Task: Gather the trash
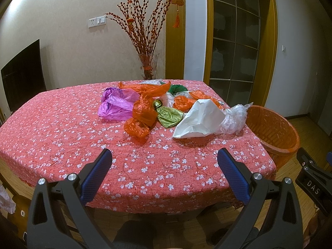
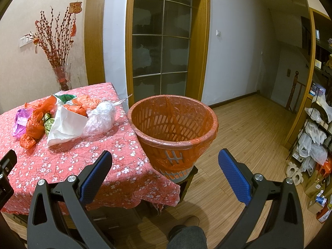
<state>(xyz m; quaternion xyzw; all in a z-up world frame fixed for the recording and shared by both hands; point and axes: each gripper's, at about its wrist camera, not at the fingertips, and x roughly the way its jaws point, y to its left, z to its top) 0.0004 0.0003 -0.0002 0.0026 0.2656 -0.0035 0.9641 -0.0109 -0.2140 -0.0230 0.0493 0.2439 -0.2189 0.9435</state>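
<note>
In the left wrist view, our left gripper (image 1: 165,155) hangs spread wide and empty over the lower middle of the frame, its blue pads (image 1: 95,174) above the near edge of the table (image 1: 51,128), which wears a red cloth printed with white blossoms. The trash lies heaped at centre frame: a purple plastic bag (image 1: 116,104) on the left, an orange plastic bag (image 1: 143,112) touching it, a crumpled green-gold wrapper (image 1: 169,115) just beside that, then a white paper sheet (image 1: 199,122) and a clear plastic bag (image 1: 234,118) toward the right. The orange wastebasket (image 1: 274,130) sits at the right edge of the frame, just past the table corner. At lower right we read "DAS" on a black clamp body (image 1: 313,183). In the upper middle, a red and gold hanging ornament (image 1: 177,8) bears the character 福, next to a vase of red branches (image 1: 148,66).

In the right wrist view, our right gripper (image 2: 165,155) is likewise parted and holds nothing. The wastebasket (image 2: 172,124), lined with orange film, fills centre frame, beside the table's right edge (image 2: 132,166). The trash heap sits at middle left, the clear plastic bag (image 2: 99,120) nearest the basket.
</note>
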